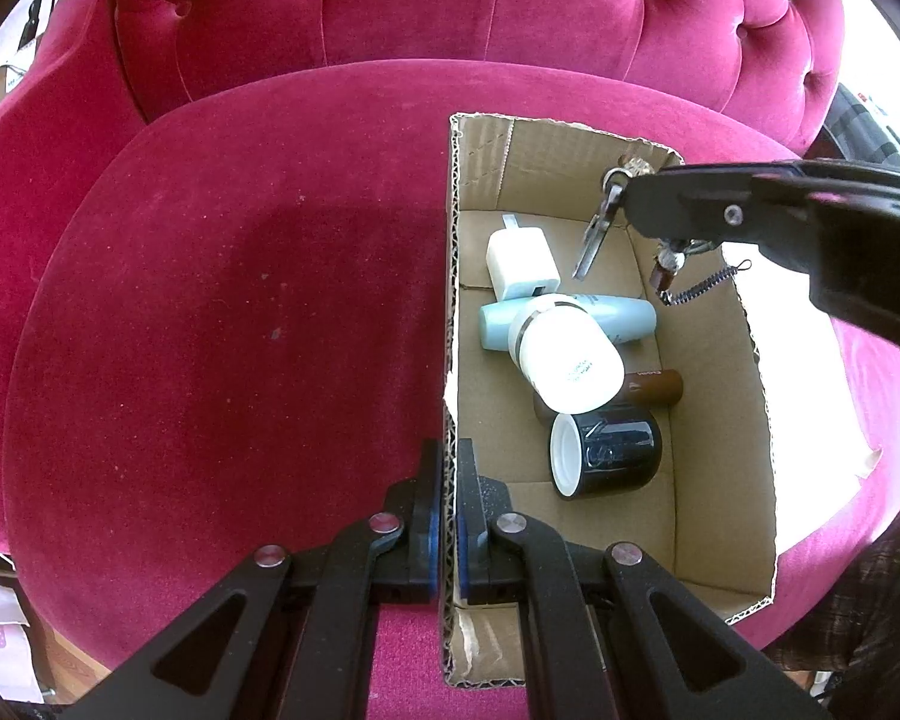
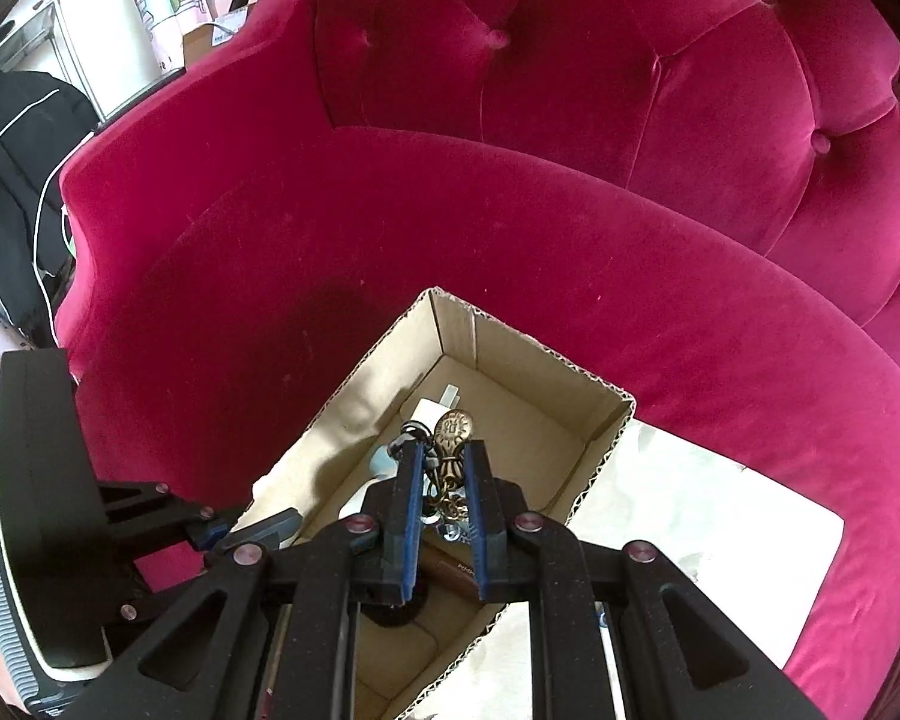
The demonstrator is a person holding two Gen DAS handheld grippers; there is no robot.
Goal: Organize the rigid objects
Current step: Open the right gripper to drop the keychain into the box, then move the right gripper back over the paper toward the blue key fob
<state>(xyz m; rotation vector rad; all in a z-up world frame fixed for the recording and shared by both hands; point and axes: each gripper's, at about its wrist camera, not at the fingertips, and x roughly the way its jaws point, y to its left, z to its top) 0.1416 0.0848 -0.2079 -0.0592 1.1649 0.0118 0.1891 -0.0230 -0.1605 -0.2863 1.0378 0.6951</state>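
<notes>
Cardboard box (image 1: 714,516) sits on the pink armchair (image 1: 222,300), its left wall clamped by the left gripper (image 1: 448,480). Over the box, the right gripper (image 2: 444,468) pinches a bunch of keys (image 2: 450,438), partly hidden; the dark item below is perhaps a tube.

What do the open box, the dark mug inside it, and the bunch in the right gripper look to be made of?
Box: plain brown corrugated cardboard, fluting visible along its cut rim.
Mug: probably glazed ceramic, glossy dark outside with highlights, white inside.
Key bunch: metal, a brassy embossed fob with silvery keys and rings, clamped in the right gripper.
</notes>
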